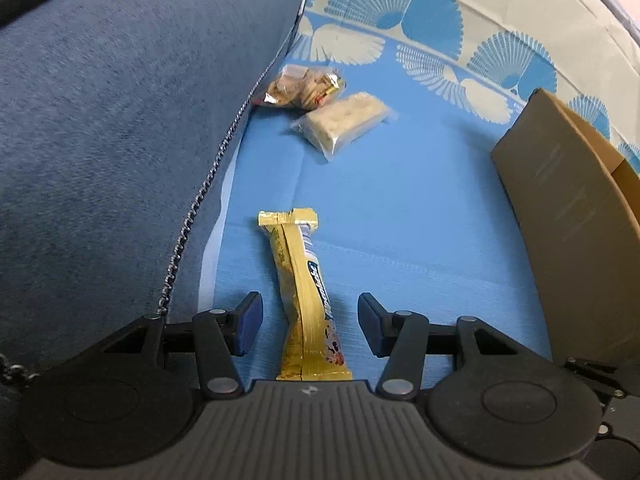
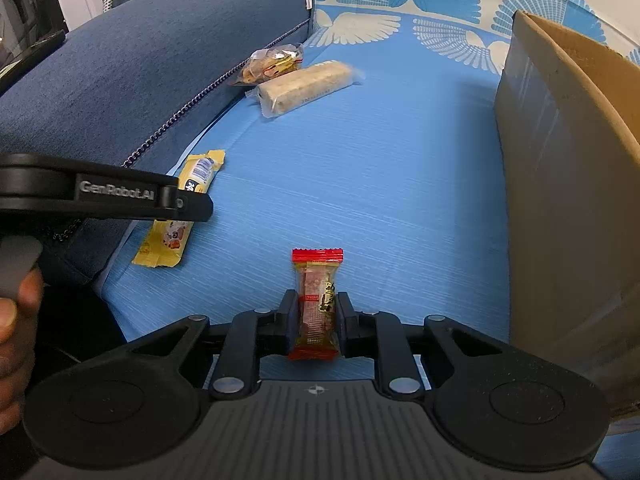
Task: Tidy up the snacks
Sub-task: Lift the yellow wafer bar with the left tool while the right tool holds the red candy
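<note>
Only the right wrist view shows the right gripper (image 2: 317, 314) clamped on a red-ended snack (image 2: 317, 304), lower centre. The left gripper (image 1: 311, 322) gapes wide astride the yellow bar (image 1: 306, 300), untouched. Both lie over a blue sheet (image 1: 420, 208); cardboard box (image 2: 560, 184) at right.

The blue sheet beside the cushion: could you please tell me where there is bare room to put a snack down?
The widest bare stretch of blue sheet lies between the yellow bar and the cardboard box. It is crowded at the far corner, where the mixed snack bag and the pale bar sit against the blue cushion.
</note>
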Available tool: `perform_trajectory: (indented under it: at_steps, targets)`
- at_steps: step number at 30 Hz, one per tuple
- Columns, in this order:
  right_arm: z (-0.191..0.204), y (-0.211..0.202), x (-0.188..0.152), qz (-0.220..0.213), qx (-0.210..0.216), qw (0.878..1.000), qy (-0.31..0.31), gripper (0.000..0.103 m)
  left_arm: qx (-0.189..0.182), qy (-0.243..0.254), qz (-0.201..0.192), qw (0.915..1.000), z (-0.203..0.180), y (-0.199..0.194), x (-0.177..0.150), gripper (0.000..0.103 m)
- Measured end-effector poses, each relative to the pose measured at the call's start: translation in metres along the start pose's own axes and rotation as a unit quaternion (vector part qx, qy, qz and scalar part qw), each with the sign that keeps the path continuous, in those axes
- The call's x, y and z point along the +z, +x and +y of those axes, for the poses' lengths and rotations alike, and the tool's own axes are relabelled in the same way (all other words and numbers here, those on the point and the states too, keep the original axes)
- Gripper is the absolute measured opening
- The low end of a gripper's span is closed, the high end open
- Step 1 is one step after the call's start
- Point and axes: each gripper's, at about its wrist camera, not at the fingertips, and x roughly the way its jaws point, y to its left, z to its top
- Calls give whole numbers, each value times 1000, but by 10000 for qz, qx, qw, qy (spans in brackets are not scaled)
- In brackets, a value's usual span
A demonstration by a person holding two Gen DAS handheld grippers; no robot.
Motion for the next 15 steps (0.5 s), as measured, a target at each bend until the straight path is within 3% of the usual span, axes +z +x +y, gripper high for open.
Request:
perform_trajectory:
  at_steps: [15]
  targets:
    - [0, 1, 0, 0, -9, 10000, 12, 21, 23, 72, 54, 10000, -3, 1, -1, 57]
